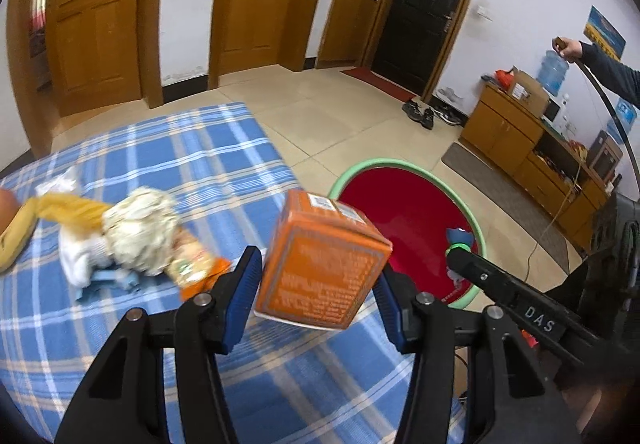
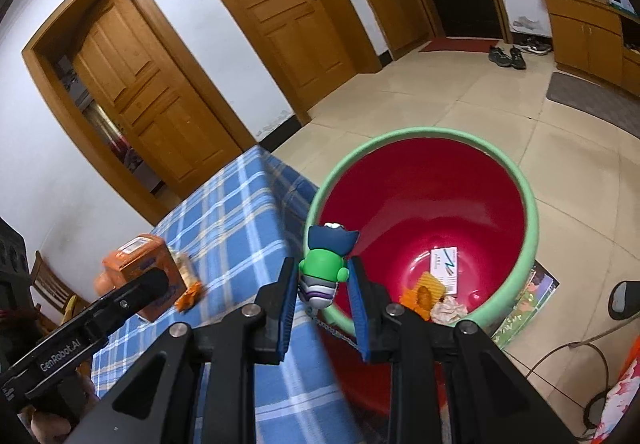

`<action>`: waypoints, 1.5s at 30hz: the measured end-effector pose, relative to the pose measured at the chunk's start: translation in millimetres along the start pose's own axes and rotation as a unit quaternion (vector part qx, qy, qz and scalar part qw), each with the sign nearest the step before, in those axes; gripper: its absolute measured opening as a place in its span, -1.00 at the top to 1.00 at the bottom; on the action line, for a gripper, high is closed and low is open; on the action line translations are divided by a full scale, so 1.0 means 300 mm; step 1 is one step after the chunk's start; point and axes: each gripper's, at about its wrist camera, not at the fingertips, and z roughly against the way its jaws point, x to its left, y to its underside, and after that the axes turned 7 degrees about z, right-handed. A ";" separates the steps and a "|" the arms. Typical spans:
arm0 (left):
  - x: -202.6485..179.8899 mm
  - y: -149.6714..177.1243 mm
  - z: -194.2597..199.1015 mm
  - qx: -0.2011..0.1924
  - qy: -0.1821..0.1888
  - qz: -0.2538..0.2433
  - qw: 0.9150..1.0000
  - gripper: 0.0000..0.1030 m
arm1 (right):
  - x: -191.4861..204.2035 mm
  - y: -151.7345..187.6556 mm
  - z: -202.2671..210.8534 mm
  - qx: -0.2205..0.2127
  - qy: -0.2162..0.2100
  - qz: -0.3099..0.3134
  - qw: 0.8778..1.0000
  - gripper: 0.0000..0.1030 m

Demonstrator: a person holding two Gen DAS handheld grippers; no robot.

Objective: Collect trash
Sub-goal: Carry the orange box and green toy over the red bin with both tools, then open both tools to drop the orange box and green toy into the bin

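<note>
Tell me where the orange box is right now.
The orange box sits between the left gripper pads, over the blue plaid table edge, just short of the red bin.

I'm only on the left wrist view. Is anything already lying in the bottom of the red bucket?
Observer: Yes. A white card, an orange wrapper and crumpled paper lie at the bottom of the bucket.
Operator: And what is the right tool gripping?
Observer: The right tool has a small green figure with a blue hat clamped between its pads, with a thin chain hanging below it.
</note>
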 end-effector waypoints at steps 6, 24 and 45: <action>-0.058 -0.019 -0.065 0.007 0.014 -0.014 1.000 -0.05 | -0.060 -0.007 -0.015 0.001 0.012 -0.011 1.000 0.46; -0.167 -0.027 -0.220 0.031 0.044 -0.035 0.998 -0.05 | -0.194 -0.010 -0.047 0.002 0.043 -0.049 0.998 0.46; -0.239 -0.017 -0.287 0.046 0.054 -0.048 0.996 -0.06 | -0.225 -0.012 -0.051 -0.001 0.054 -0.061 0.997 0.22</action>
